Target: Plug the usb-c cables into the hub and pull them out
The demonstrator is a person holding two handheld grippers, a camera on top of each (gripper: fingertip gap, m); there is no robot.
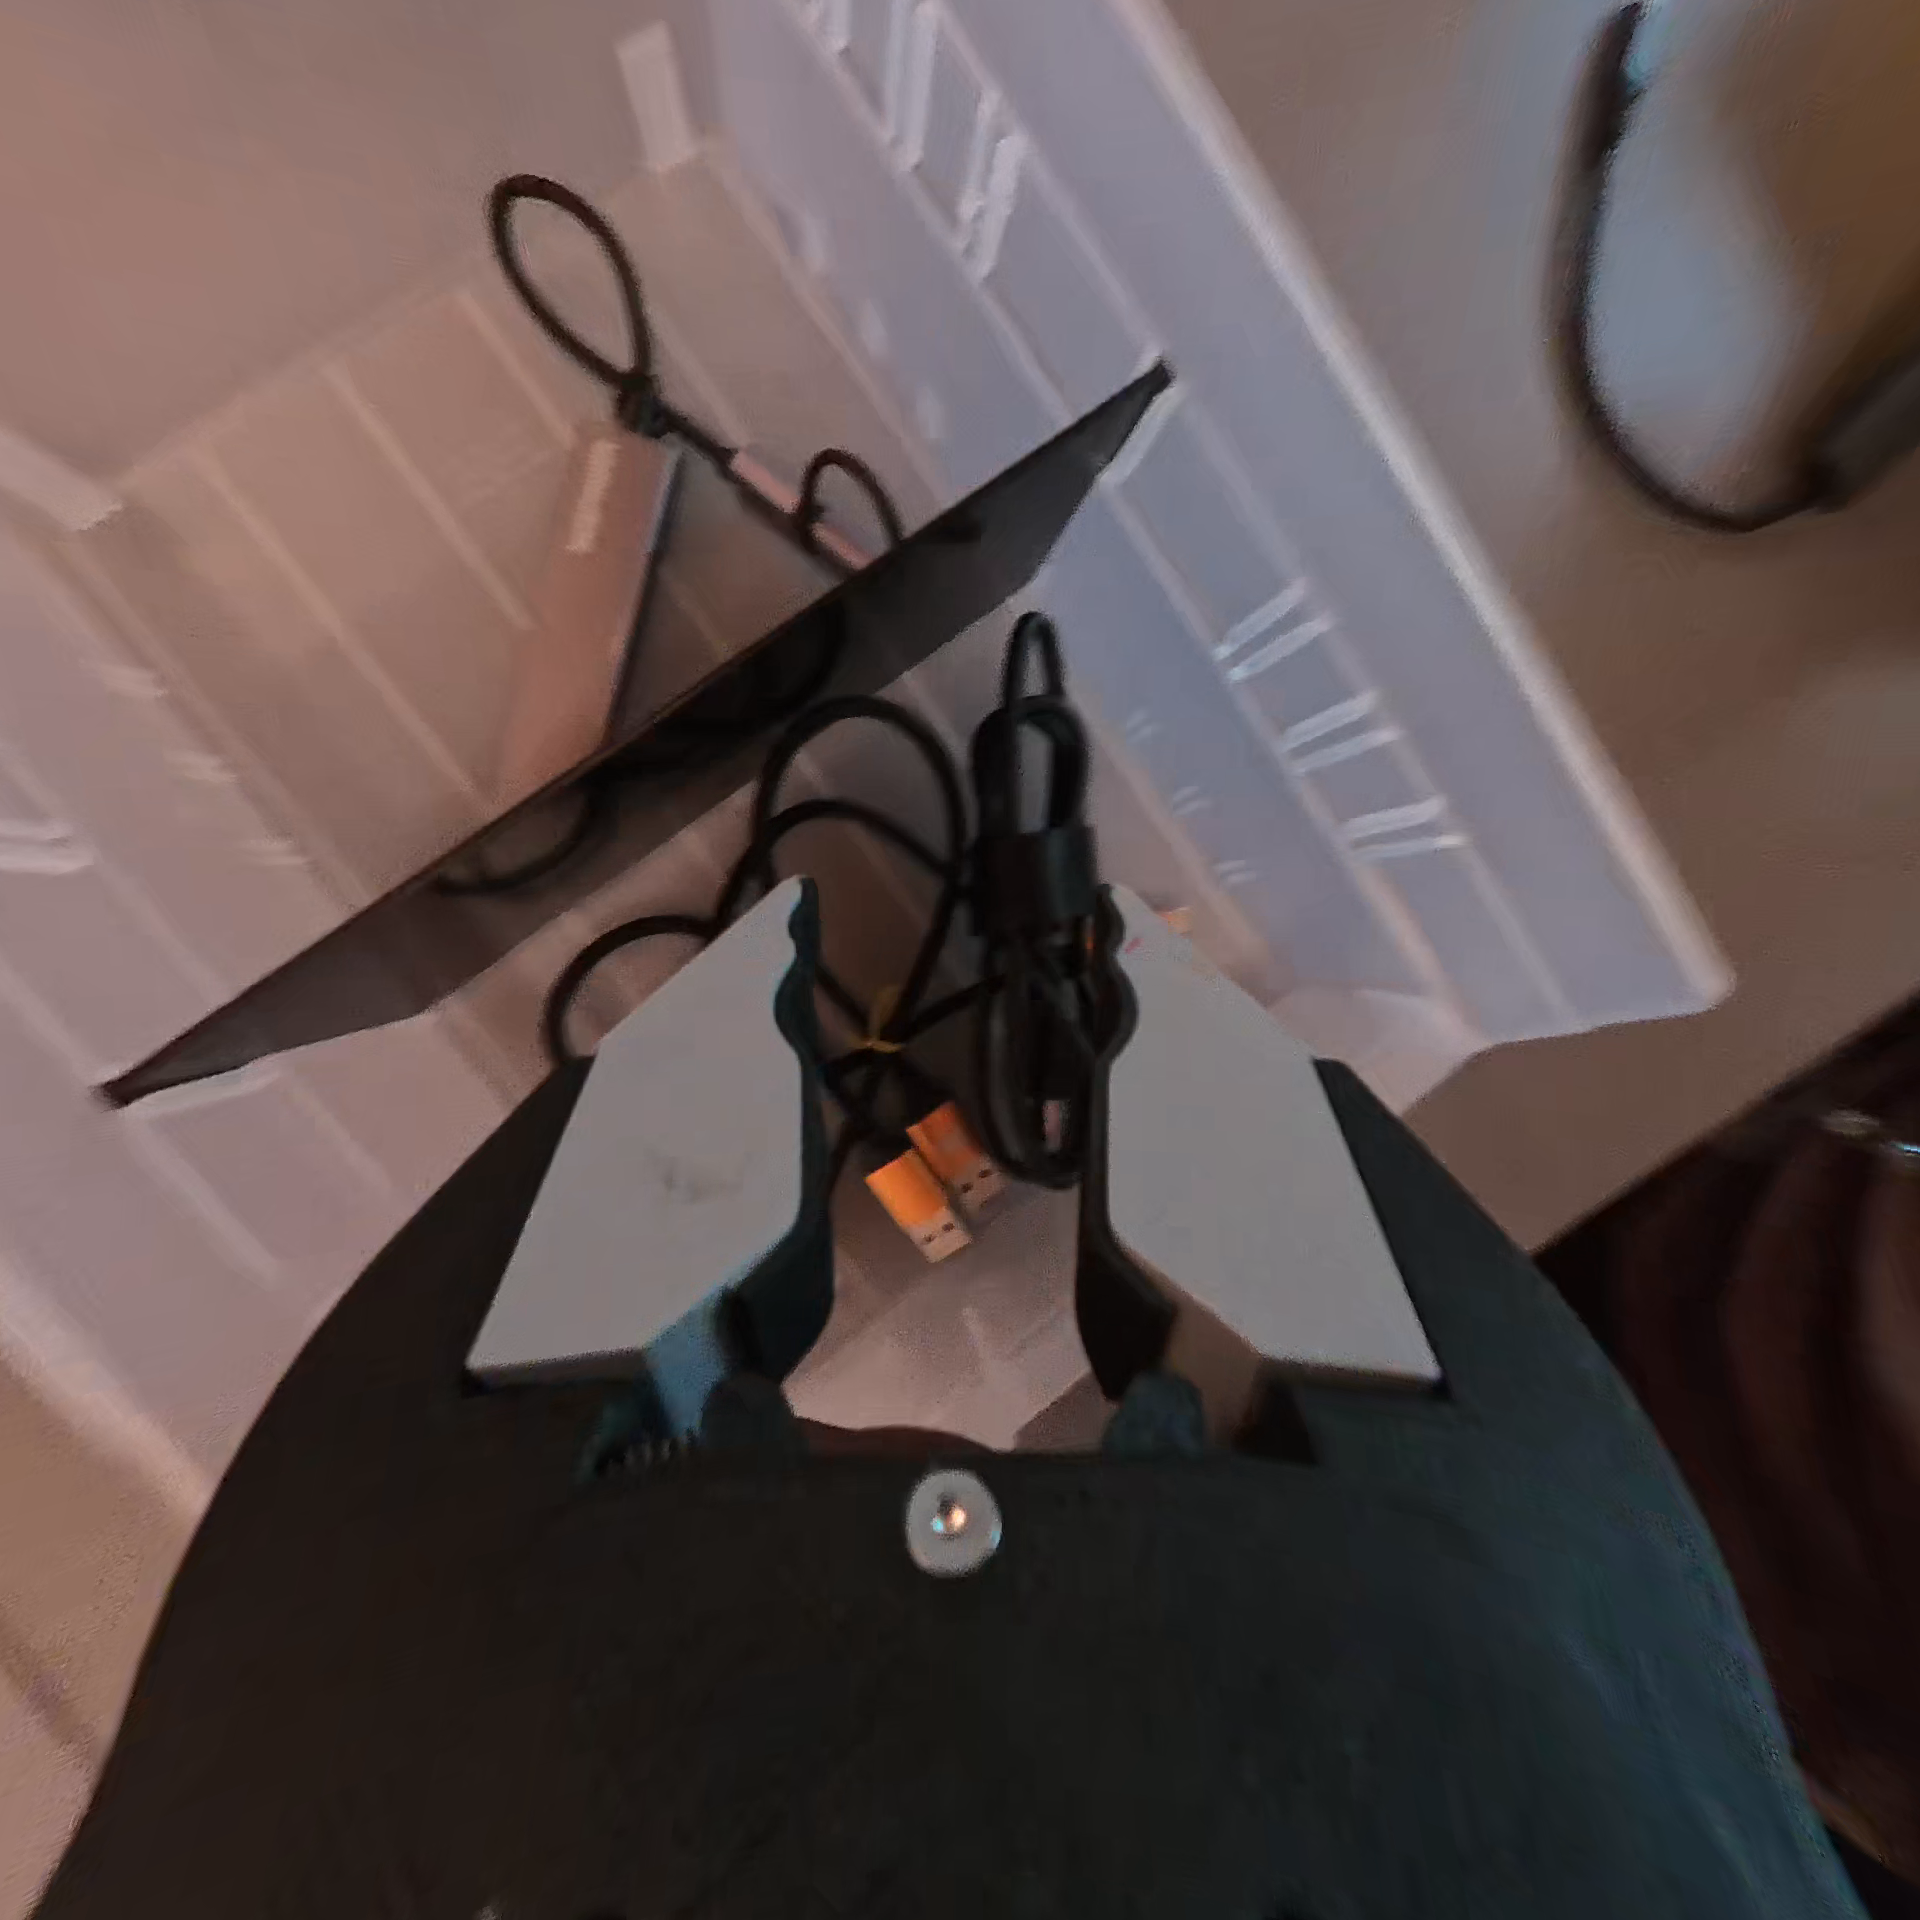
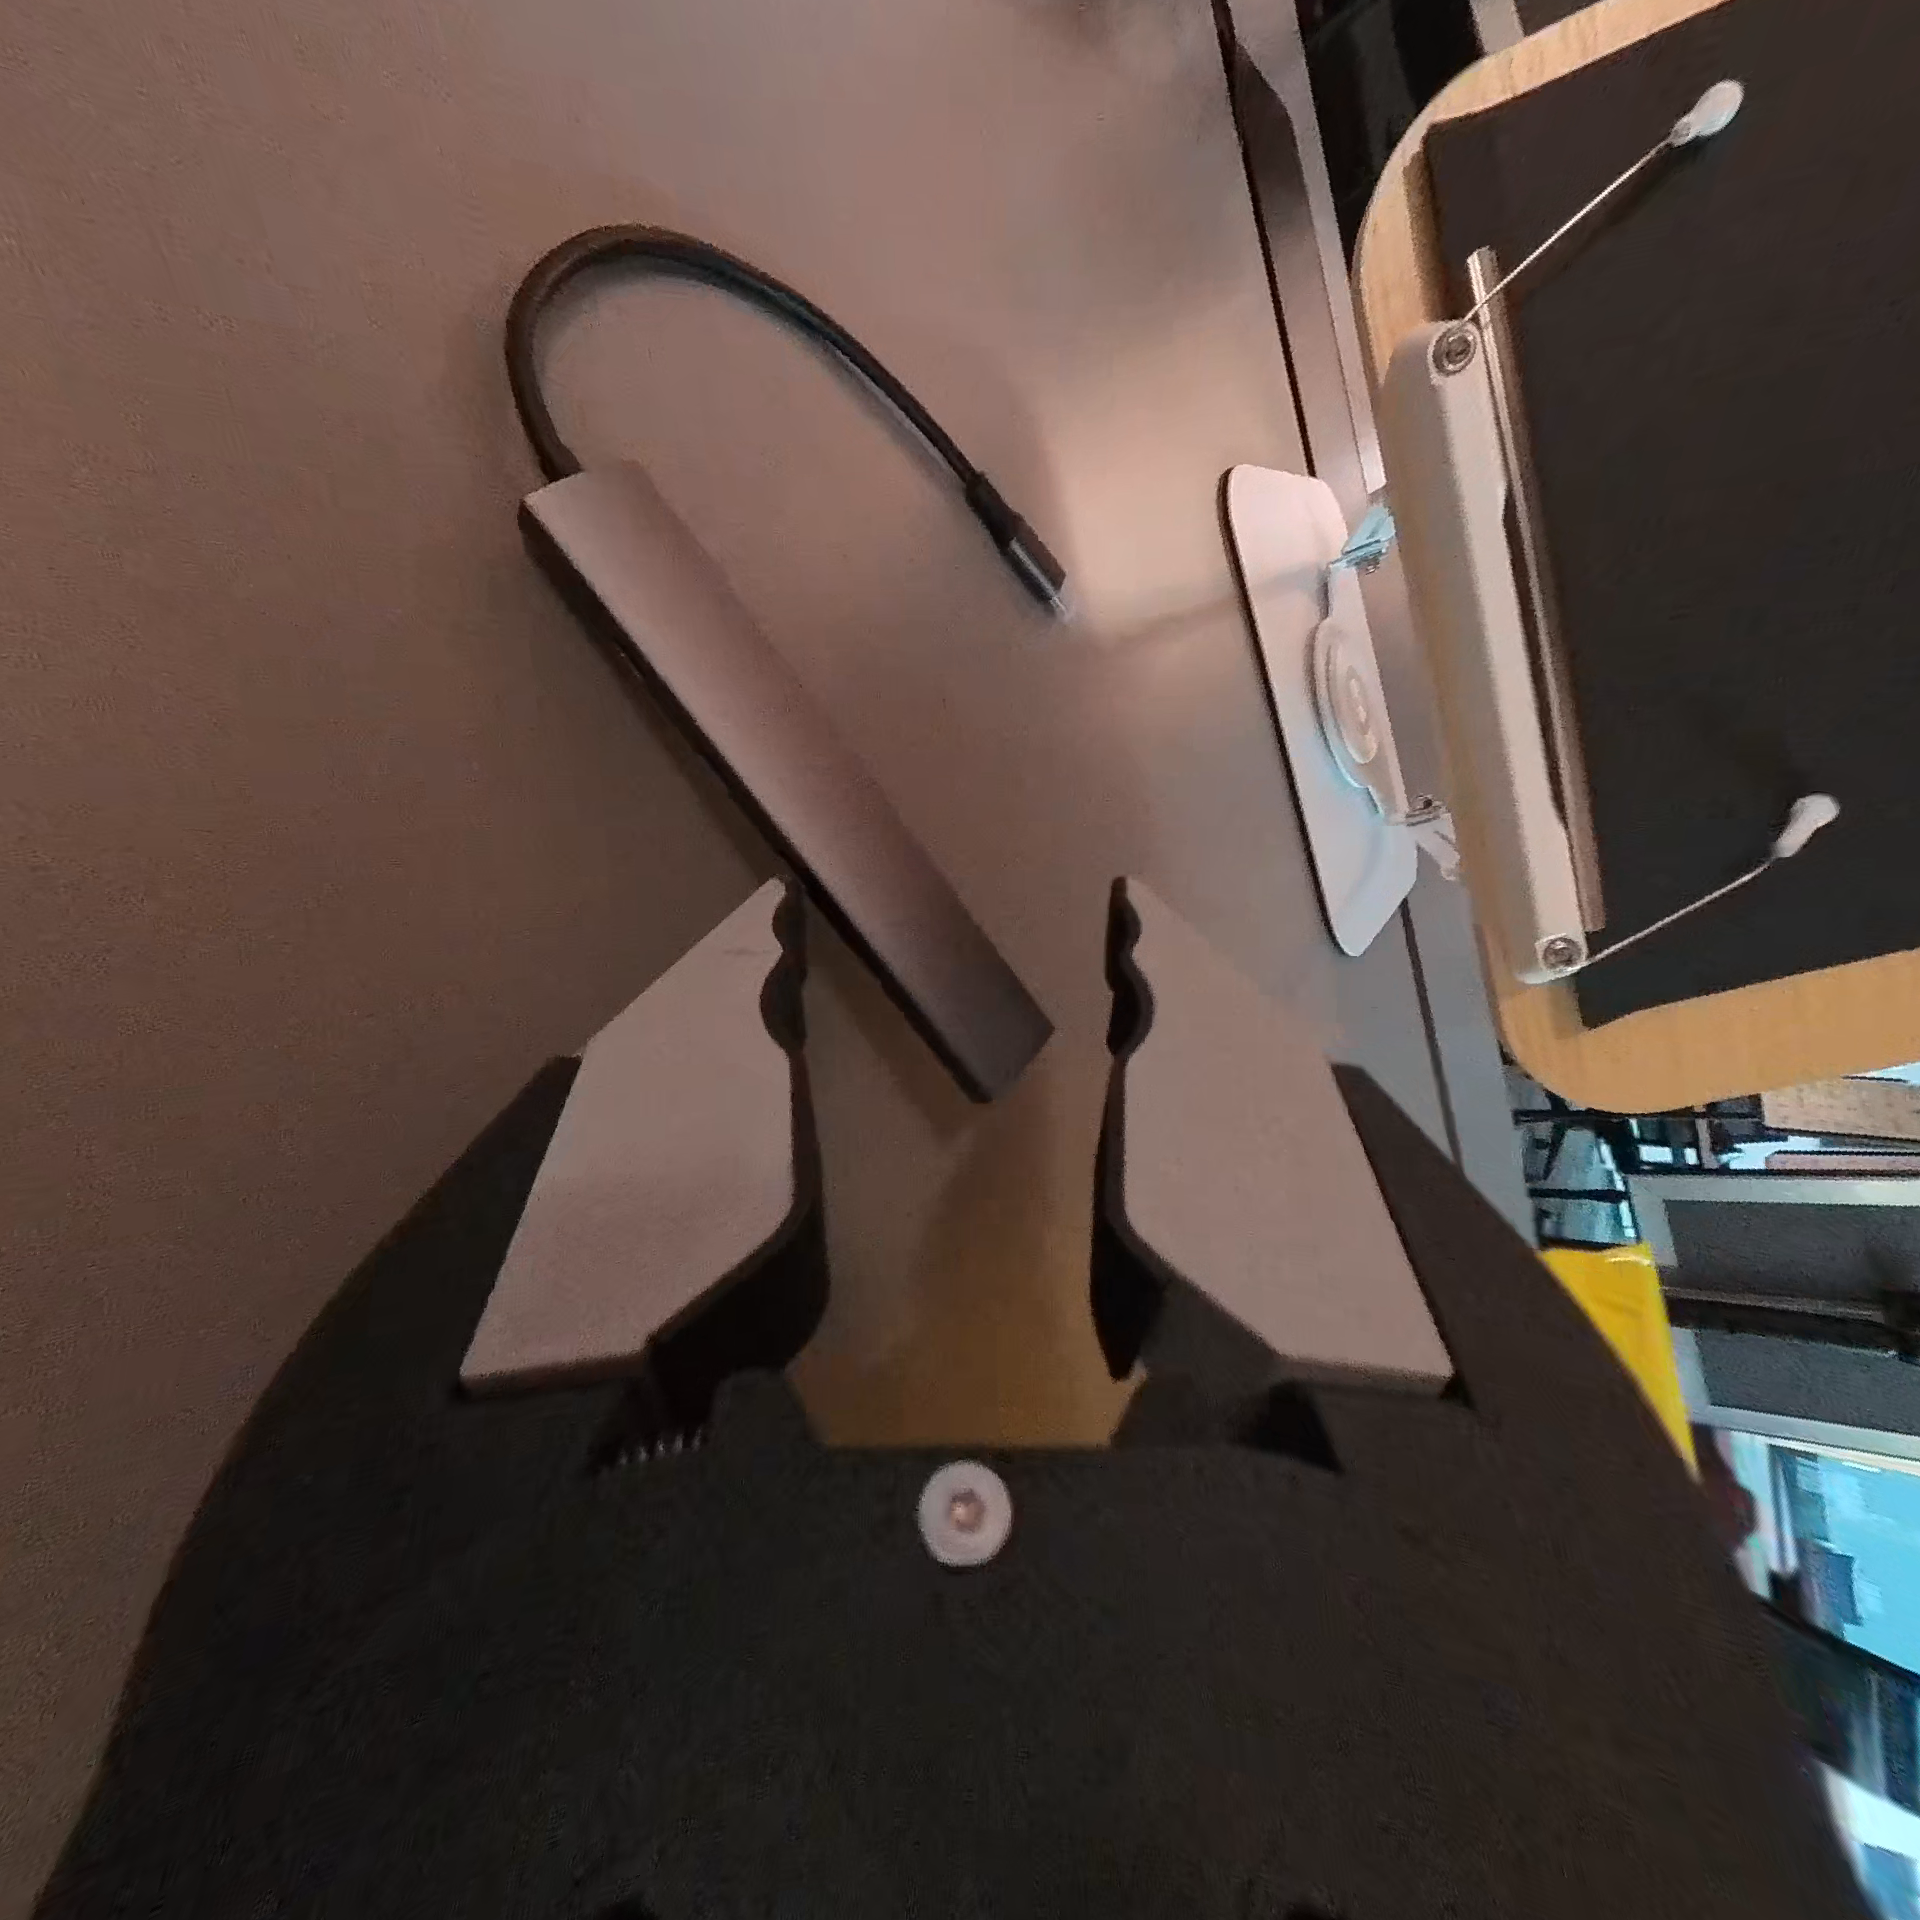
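Between left fingers (image 1: 800, 1049): bundled cables (image 1: 1029, 883) (divider (image 1: 644, 717) beyond).

left gripper (image 1: 961, 914): black body, grey finger plates, silver centre screw | right gripper (image 2: 956, 914): same black body, grey plates, silver screw

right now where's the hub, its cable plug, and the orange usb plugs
hub (image 2: 769, 769): right wrist view, middle of its grey top face.
hub cable plug (image 2: 1023, 556): right wrist view, dark connector housing at the cable's free end.
orange usb plugs (image 1: 935, 1174): left wrist view, orange housing, between the left jaws.
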